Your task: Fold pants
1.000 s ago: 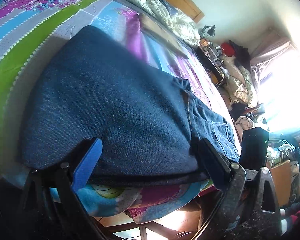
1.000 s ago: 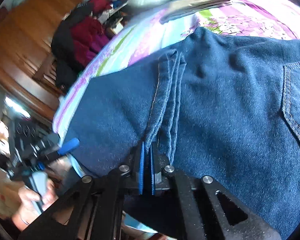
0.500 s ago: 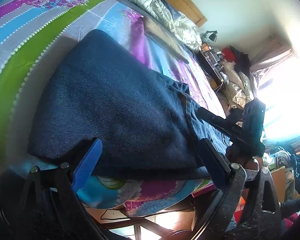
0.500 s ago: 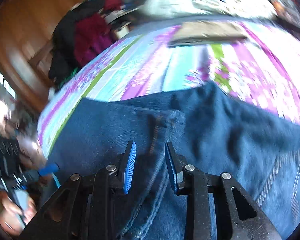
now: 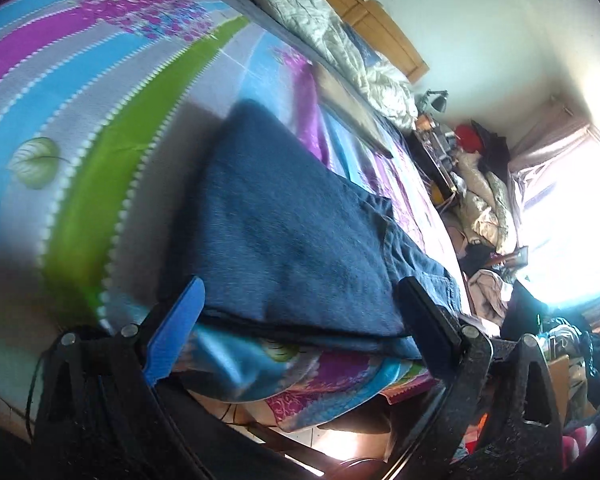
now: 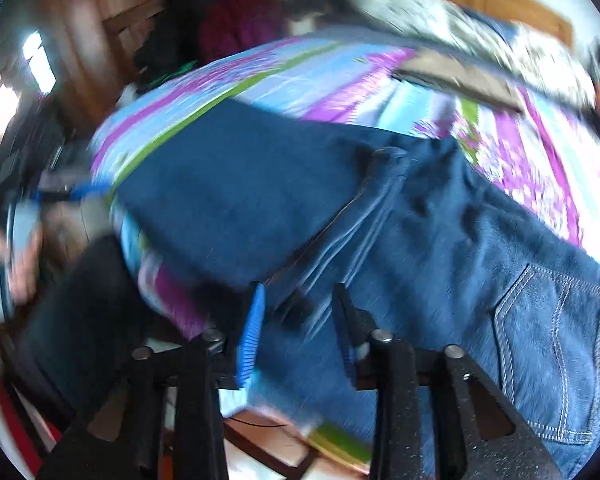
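Dark blue jeans (image 5: 296, 236) lie folded on a striped bedspread (image 5: 112, 92), the leg part doubled over the seat part. My left gripper (image 5: 300, 300) stands wide open at the folded end near the bed's front edge, with nothing between its fingers. In the right wrist view the same jeans (image 6: 440, 232) show the leg hems across the middle and a back pocket (image 6: 552, 340) at lower right. My right gripper (image 6: 300, 312) hovers open just in front of the hems, holding nothing. This view is motion-blurred.
A rumpled pale quilt (image 5: 340, 44) and a wooden headboard (image 5: 380, 28) lie along the bed's far side. Piled clothes (image 5: 484, 184) and a bright window (image 5: 572, 216) are to the right. Dark garments (image 6: 220, 28) hang by wooden furniture at the left. The floor (image 5: 340, 440) shows below the bed edge.
My right gripper let go of the leg hems, opened and pulled back toward the bed's edge. My left gripper stayed open and drew back a little to the left.
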A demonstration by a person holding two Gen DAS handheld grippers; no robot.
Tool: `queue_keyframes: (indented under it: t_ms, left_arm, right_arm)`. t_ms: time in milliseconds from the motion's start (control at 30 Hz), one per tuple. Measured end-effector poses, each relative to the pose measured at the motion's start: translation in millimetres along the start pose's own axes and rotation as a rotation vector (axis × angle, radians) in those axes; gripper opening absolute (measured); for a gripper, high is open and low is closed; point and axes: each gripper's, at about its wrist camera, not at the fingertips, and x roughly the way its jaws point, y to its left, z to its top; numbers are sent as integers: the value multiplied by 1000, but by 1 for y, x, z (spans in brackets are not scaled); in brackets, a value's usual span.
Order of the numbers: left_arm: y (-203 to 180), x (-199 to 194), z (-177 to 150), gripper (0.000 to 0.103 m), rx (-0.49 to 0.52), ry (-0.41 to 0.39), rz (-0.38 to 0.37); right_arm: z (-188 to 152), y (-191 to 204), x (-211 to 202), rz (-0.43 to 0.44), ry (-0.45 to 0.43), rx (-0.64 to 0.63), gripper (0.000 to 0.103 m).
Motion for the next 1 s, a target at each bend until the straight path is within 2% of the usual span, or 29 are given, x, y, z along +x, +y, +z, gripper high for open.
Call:
queue_keyframes:
  t_ms: [100,200,267,333,367,500,600,667,733,800,867,933,1000]
  left_arm:
    - [10,-1,0,97,-39,3,11]
    - [17,0,-4,97,-82,5,7]
    - [16,0,-6,97,-79,4,11]
    - [14,0,-8,97,-69,9,15]
    - [14,1,-9,97,-68,12,18]
    - [17,6,-10,97,-78,28,22]
    - [18,6,-9,97,-74,33,28]
    - [19,4,-9,97,-69,29,32]
    - [24,4,-10,97,-78,30,37]
    - [27,4,-11,97,-88,36,47]
    - [27,0,-11,97,-83,26,50]
    - [25,-7,-9,97,-58,10,52]
    - [19,-11,-6,97,-27,-14,40]
  right_arm:
    - [-11,14,5,0,-10,-70,43]
    - [-11,23,10,-62,-33,-124,43]
    - [-8,20,11,-16,-26,-83,42]
    - [-6,12,13,39,-19,-11,36]
    - [-3,8,14,41,-24,6,29]
    - [-4,1,8,57,-47,44,16]
    - [-3,-5,1,37,-53,61,13]
    - [-7,-14,13,37,3,92,13]
    - [-10,-7,19,28,45,53,16]
    - [-9,-6,14,30,53,44,23]
    - [-8,-12,2,9,21,78,41]
    - [-5,-20,-13,-41,-48,117,42]
    - [7,-15,-20,-48,-97,107,42]
